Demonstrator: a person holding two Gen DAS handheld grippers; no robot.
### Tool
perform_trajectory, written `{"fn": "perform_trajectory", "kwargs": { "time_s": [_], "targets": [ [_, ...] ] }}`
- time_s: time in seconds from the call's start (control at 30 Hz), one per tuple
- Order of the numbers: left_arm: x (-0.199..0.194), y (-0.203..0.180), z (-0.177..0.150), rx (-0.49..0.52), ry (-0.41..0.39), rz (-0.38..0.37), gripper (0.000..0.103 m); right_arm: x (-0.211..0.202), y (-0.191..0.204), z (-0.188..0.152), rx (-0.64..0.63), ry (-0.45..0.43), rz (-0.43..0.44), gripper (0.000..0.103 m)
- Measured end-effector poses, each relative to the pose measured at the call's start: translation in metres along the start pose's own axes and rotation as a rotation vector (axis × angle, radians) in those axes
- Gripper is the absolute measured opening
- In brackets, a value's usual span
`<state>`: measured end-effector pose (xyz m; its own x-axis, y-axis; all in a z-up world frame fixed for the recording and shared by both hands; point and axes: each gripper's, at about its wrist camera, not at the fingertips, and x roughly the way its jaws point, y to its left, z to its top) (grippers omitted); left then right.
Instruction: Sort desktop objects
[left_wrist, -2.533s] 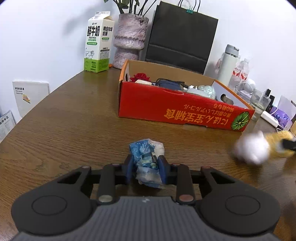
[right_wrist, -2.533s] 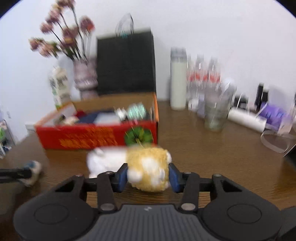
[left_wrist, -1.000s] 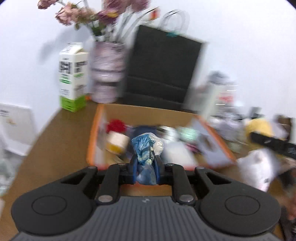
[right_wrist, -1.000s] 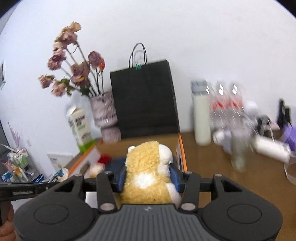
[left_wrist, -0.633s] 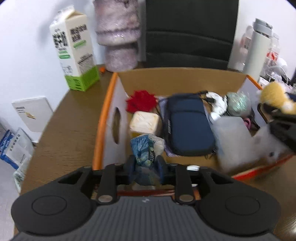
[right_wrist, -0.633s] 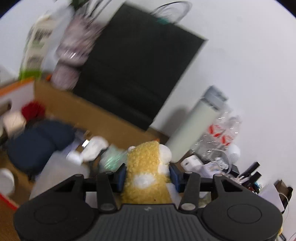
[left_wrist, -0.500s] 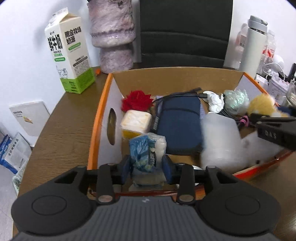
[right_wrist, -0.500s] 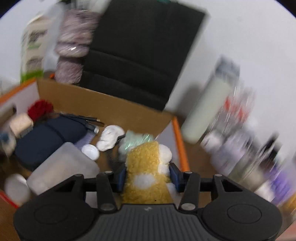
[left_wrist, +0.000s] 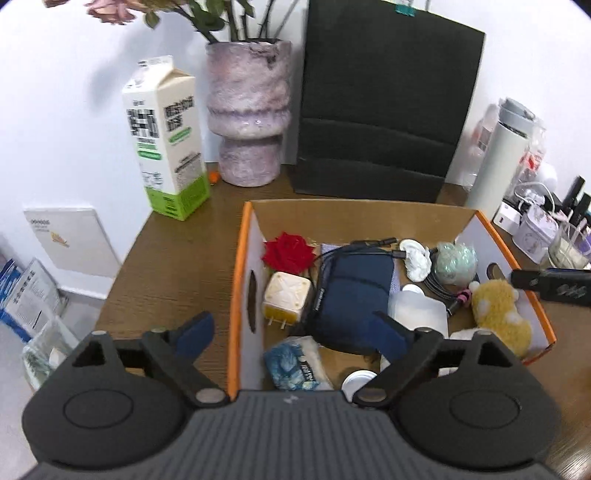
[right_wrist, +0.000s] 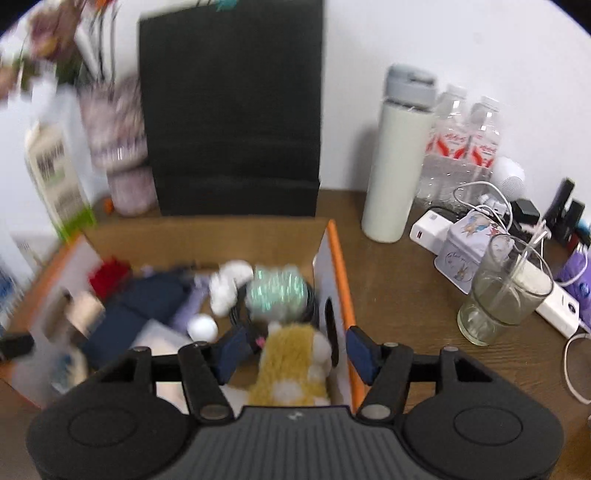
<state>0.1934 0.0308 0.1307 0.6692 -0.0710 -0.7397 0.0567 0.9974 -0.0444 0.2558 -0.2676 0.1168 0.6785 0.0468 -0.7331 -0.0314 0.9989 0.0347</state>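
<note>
Wood-grain table (left_wrist: 173, 258) runs back to a white wall, where a milk carton (left_wrist: 166, 140), a vase (left_wrist: 247, 110) and a black paper bag (left_wrist: 384, 99) stand behind the orange-rimmed cardboard box (left_wrist: 240, 280) I'm sorting into. I read this as the drop-off step for both hands. My left claw (left_wrist: 291, 332) has just been opening and now stands released, its jaws wide apart, with the blue-and-white packet (left_wrist: 291, 363) lying loose in the box's near left corner below them. My right claw (right_wrist: 291, 349) has also just been opening; the yellow plush toy (right_wrist: 291, 369) sits between its jaws, but the pads look clear of it, so I take it as let go. Next I'd lift both claws straight up and clear of the box wall, then look for whatever remains on the table. Only the left view shows the plush resting on the box floor against the right wall, beside the navy pouch (left_wrist: 351, 295). Only the right view, though blurred, shows the drinking glass (right_wrist: 502, 291) and thermos (right_wrist: 399, 162) beyond that wall.
</note>
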Motion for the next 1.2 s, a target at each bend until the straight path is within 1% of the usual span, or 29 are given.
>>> {"fn": "perform_trajectory", "kwargs": {
  "time_s": [0.07,0.1,0.17,0.27,0.37,0.43,0.5,0.6,0.67,0.73,0.8,0.83,0.93,1.0,1.1,1.2],
  "targets": [
    [-0.005,0.002,0.000,-0.018,0.004,-0.004,0.095,-0.014,-0.006,0.007,0.034,-0.008,0.045,0.059],
    [-0.007,0.003,-0.001,-0.025,0.004,-0.006,0.097,-0.022,-0.007,0.008,0.040,-0.012,0.067,0.059],
    [-0.007,0.002,-0.006,-0.028,0.012,-0.002,0.098,-0.033,-0.005,0.005,0.034,-0.012,0.115,0.060],
    [-0.007,-0.006,-0.016,-0.004,0.028,0.012,0.098,-0.040,0.001,-0.004,0.019,-0.004,0.164,0.060],
    [-0.010,-0.009,-0.038,-0.011,0.024,-0.022,0.099,-0.044,0.006,-0.021,-0.011,-0.018,0.184,0.061],
    [-0.013,-0.010,-0.057,-0.026,0.024,-0.055,0.099,-0.046,0.008,-0.038,-0.031,-0.051,0.190,0.064],
    [-0.019,-0.015,-0.075,-0.015,-0.009,-0.063,0.099,-0.049,0.011,-0.060,-0.055,-0.112,0.177,0.066],
    [-0.031,-0.024,-0.112,0.033,-0.094,-0.058,0.103,-0.053,0.020,-0.097,-0.098,-0.189,0.116,0.069],
    [-0.036,-0.029,-0.137,0.062,-0.132,-0.047,0.103,-0.056,0.023,-0.125,-0.106,-0.213,0.124,0.077],
    [-0.036,-0.032,-0.159,0.085,-0.144,-0.024,0.103,-0.058,0.022,-0.149,-0.096,-0.229,0.141,0.078],
    [-0.038,-0.033,-0.178,0.096,-0.149,0.011,0.103,-0.061,0.021,-0.173,-0.078,-0.230,0.134,0.078],
    [-0.040,-0.032,-0.186,0.094,-0.153,0.014,0.103,-0.062,0.020,-0.182,-0.076,-0.222,0.130,0.078],
    [-0.045,-0.026,-0.203,0.056,-0.149,-0.014,0.103,-0.066,0.021,-0.205,-0.091,-0.201,0.116,0.080],
    [-0.049,-0.023,-0.212,0.026,-0.138,-0.021,0.103,-0.069,0.022,-0.217,-0.104,-0.194,0.116,0.081],
    [-0.051,-0.021,-0.220,0.028,-0.131,-0.016,0.103,-0.075,0.024,-0.231,-0.101,-0.190,0.116,0.084],
    [-0.045,-0.021,-0.227,0.026,-0.089,-0.021,0.103,-0.076,0.024,-0.238,-0.086,-0.179,0.131,0.086]
  ]
}}
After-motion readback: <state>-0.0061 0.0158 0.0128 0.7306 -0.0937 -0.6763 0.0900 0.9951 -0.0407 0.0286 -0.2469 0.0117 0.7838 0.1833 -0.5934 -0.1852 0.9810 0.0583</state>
